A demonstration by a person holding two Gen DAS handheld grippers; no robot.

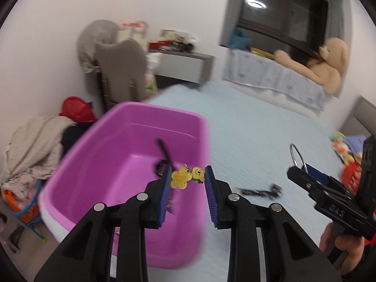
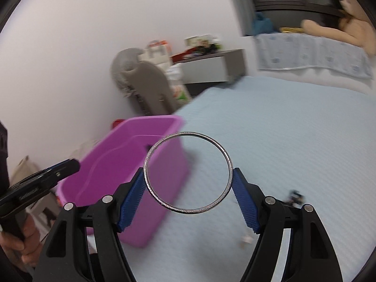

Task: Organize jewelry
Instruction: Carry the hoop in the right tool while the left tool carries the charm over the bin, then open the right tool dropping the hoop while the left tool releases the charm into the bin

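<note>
A purple plastic tub (image 1: pixel 98 162) sits on the light blue bed, also in the right wrist view (image 2: pixel 131 145). My left gripper (image 1: pixel 188 176) hangs over the tub's right rim with its jaws apart; a yellow flower-and-bear charm (image 1: pixel 185 176) sits between the pads, touching the left pad, with a dark strap (image 1: pixel 164 152) hanging over the tub. My right gripper (image 2: pixel 188 176) is shut on a silver bangle (image 2: pixel 188 172), held upright above the bed right of the tub; it shows in the left wrist view (image 1: pixel 297 156).
A dark piece of jewelry (image 1: pixel 260 191) lies on the bed (image 1: pixel 258 129) right of the tub, seen also in the right wrist view (image 2: pixel 295 197). A grey chair (image 1: pixel 122 70), laundry pile (image 1: pixel 35 148), desk and a teddy bear (image 1: pixel 326 65) stand beyond the bed.
</note>
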